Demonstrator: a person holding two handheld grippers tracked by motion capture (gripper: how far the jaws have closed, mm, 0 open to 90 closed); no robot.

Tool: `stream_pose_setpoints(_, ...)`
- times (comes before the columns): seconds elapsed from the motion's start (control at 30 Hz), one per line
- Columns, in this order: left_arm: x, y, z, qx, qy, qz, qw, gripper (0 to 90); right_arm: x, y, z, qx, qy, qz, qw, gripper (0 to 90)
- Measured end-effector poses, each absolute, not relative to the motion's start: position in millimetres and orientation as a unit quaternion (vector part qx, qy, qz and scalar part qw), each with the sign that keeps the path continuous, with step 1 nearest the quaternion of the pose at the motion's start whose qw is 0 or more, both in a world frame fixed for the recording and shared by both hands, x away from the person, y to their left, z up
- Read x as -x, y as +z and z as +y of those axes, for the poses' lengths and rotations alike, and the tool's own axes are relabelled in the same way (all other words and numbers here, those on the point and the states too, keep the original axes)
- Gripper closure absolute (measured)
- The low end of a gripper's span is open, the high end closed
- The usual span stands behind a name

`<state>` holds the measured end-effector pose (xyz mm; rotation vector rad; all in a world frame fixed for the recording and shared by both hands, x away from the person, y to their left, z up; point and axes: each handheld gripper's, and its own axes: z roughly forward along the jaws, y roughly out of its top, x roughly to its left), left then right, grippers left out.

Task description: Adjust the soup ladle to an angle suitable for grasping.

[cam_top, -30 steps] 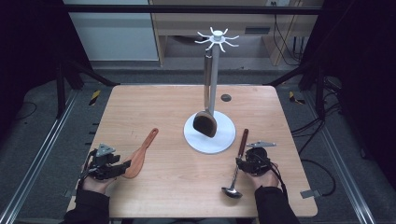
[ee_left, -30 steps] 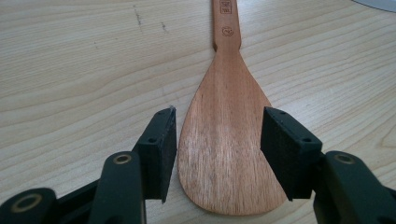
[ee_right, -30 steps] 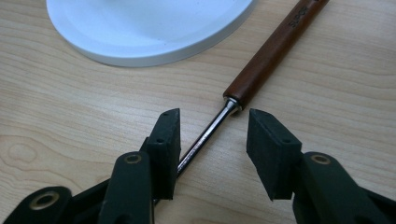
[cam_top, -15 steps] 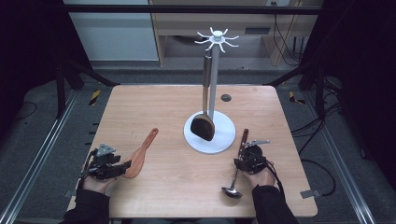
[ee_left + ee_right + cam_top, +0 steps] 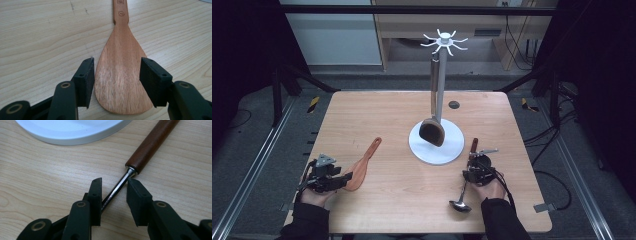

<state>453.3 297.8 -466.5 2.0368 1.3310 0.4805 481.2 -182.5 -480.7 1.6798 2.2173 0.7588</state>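
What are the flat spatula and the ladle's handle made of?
The spatula looks like bare wood: pale reddish-brown, matte, with grain lines. The ladle has a shiny silver stem, probably steel, and a dark glossy brown handle, likely varnished wood, though it could be plastic.

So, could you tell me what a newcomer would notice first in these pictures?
Probably the white utensil stand at the middle of the table, with a dark wooden spoon hanging from it. Next, the left gripper straddling a wooden spatula near the front left. At the front right, the right gripper, its jaws just closing, brackets a ladle's metal shaft.
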Motion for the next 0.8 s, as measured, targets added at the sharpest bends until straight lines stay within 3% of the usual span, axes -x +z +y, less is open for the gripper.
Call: stream_pose_setpoints(0.8, -454, -466, 298, -0.78, 0.181, 0.506, 0.321, 45.6, -486, -474, -210, -0.603, 0.229, 0.754, 0.123, 77.9)
